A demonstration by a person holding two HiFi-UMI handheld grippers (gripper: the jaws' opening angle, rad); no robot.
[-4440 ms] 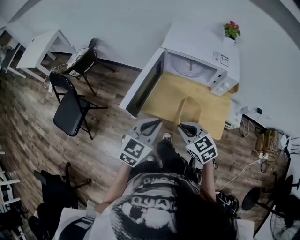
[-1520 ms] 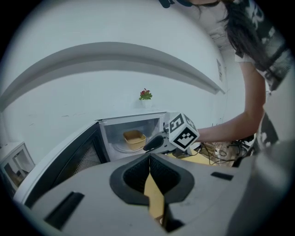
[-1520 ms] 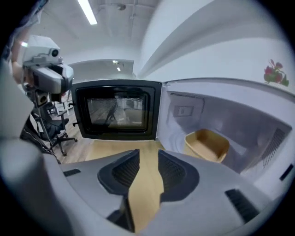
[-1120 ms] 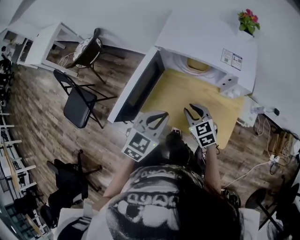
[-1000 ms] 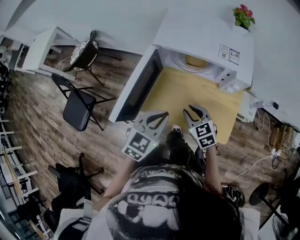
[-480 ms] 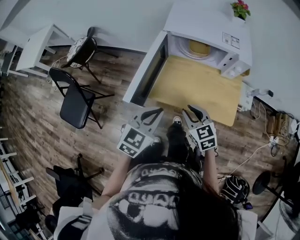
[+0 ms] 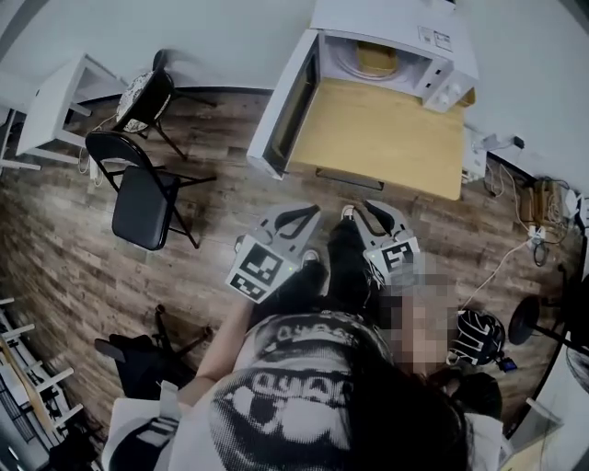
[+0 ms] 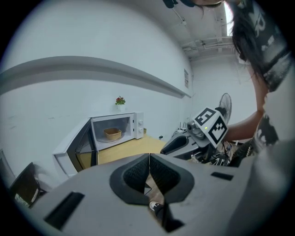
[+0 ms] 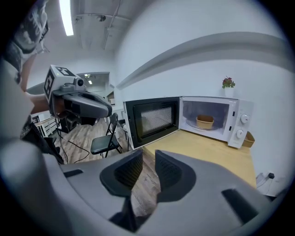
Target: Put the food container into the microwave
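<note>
Tan container [image 7: 375,58] inside microwave [image 7: 391,17], door [image 7: 282,106] wide open

black-and-white graphic t-shirt [image 7: 287,397], dark trousers [image 7: 342,269]

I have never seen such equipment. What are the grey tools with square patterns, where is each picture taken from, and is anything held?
A person holds a two-jaw gripper in each hand. One picture looks down from a head camera; two come from cameras on the grippers. The left gripper is shut on nothing. The right gripper is open; its jaws have just been closing, with nothing between them. The food container sits inside the open microwave on the wooden table.
</note>
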